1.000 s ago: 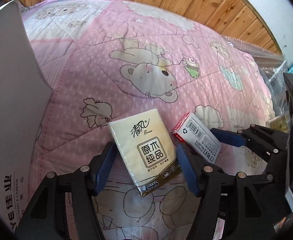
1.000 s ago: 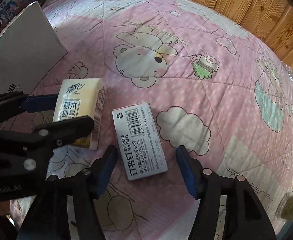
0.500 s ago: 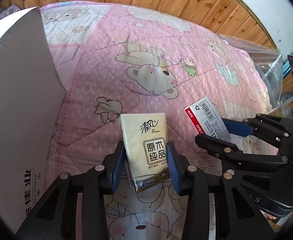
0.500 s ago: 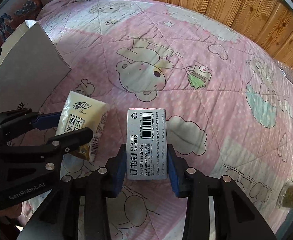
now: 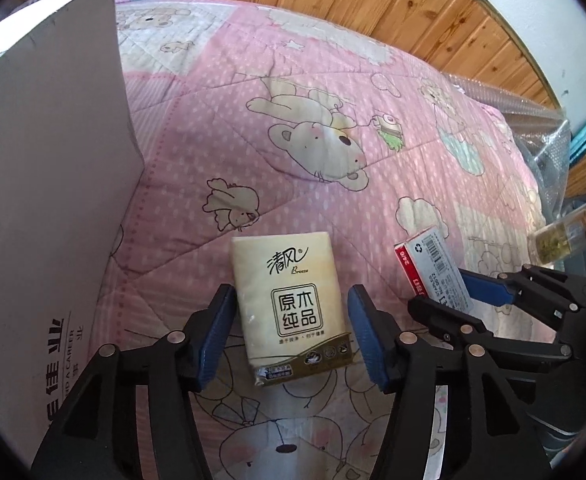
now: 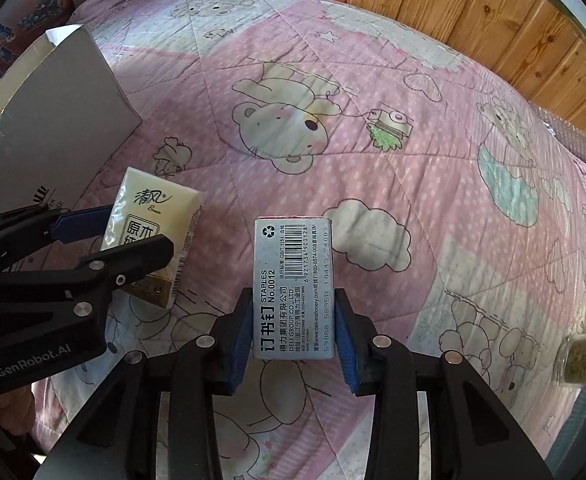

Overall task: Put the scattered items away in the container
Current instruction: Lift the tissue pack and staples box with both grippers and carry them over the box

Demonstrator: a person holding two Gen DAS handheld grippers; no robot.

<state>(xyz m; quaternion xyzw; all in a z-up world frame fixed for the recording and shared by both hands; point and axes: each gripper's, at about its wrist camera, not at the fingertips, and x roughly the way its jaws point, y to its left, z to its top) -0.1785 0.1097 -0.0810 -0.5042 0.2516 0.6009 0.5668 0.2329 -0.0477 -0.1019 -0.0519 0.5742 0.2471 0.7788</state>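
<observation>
A cream tissue pack [image 5: 289,304] lies on the pink quilt between the blue pads of my left gripper [image 5: 289,332]. The jaws are opening, with a gap at each side of the pack. My right gripper [image 6: 293,332] is shut on a grey staples box [image 6: 293,288], held by its long sides just above the quilt. From the right wrist view the left gripper [image 6: 121,240] straddles the tissue pack [image 6: 153,216] at the left. The left wrist view shows the staples box [image 5: 429,264] in the right gripper [image 5: 459,296]. The white cardboard box [image 5: 49,184] stands at the left.
The pink bear-print quilt [image 5: 313,120] covers the bed, with a wooden wall behind. A small glass jar [image 6: 581,356] with yellowish contents lies at the right edge. Bubble wrap [image 5: 549,136] is bunched beyond the bed's right side. The cardboard box [image 6: 53,128] has its flap open.
My left gripper closed on the tissue pack half a second ago and has spread wide again. The right gripper closed on the staples box and raised it slightly.
</observation>
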